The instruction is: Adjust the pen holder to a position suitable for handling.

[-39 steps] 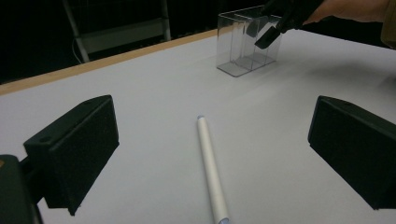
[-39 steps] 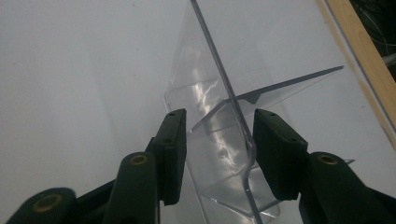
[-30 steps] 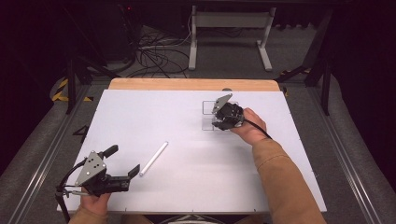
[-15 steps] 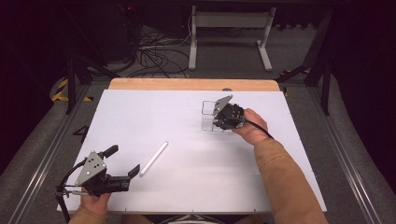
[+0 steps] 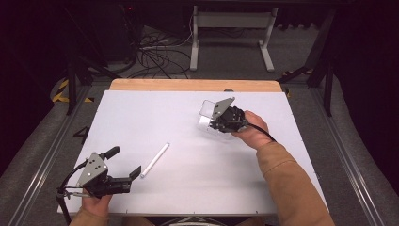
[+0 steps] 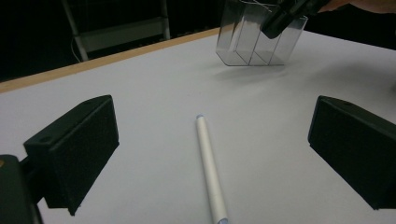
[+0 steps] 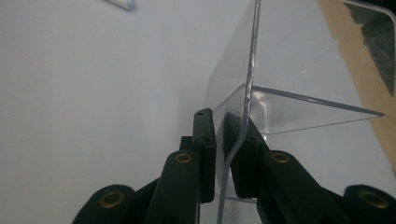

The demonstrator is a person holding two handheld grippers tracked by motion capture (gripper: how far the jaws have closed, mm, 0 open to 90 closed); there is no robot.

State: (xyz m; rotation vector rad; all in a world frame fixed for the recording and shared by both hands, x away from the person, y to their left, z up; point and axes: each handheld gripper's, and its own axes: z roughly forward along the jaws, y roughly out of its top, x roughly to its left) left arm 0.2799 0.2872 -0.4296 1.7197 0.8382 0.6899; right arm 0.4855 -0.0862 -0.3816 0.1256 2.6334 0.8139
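Tilted up since a moment ago, the clear box (image 5: 207,115) pinched by the right gripper (image 5: 221,123) could slip; left gripper (image 5: 123,165) open beside pen (image 5: 155,160).

The surface (image 5: 188,117) is showing plain white, with a light wood-coloured strip running along its far edge. The pen (image 5: 155,160) is lying white, tipped with a pale blue-grey end in the left gripper view. The clear organiser (image 5: 207,115) is showing colourless and see-through, with the white showing through its walls. The left hand-held gripper (image 5: 123,165) is showing black jaws and a grey plate dotted with small dark holes. The right hand-held gripper (image 5: 214,123) is showing black too, with brass-coloured rivets in the right gripper view. The sleeve (image 5: 291,188) is showing tan. The floor (image 5: 37,141) is showing grey, with a yellow and black striped patch at the left.
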